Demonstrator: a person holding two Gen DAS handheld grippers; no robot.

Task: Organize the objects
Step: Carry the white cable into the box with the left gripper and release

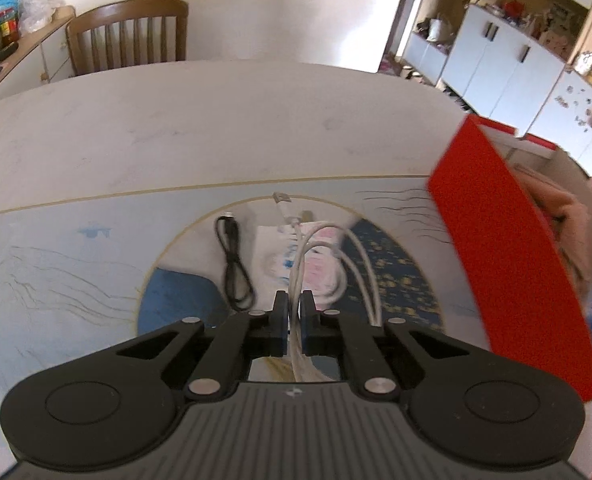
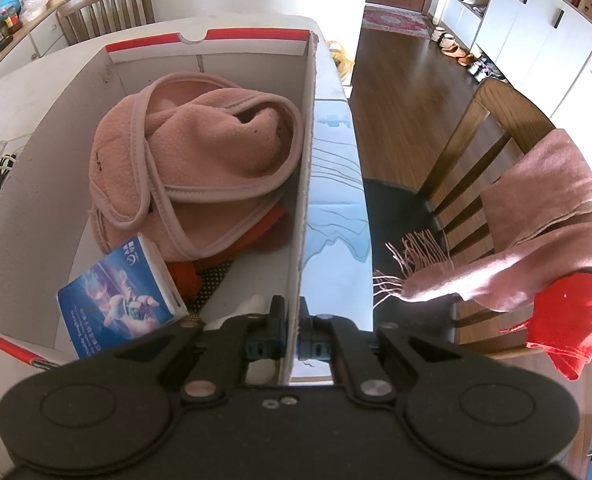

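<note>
White cable (image 1: 296, 280) pinched in left tool (image 1: 294, 312); right tool (image 2: 292, 320) clamps box wall (image 2: 305, 160).

White cabinets (image 2: 535, 20), wooden floor (image 2: 407, 80), 2 wooden chairs (image 1: 130, 34), sunlit walls.

Left claw (image 1: 293, 304) clamped, right claw (image 2: 292, 312) apparently clamped
</note>
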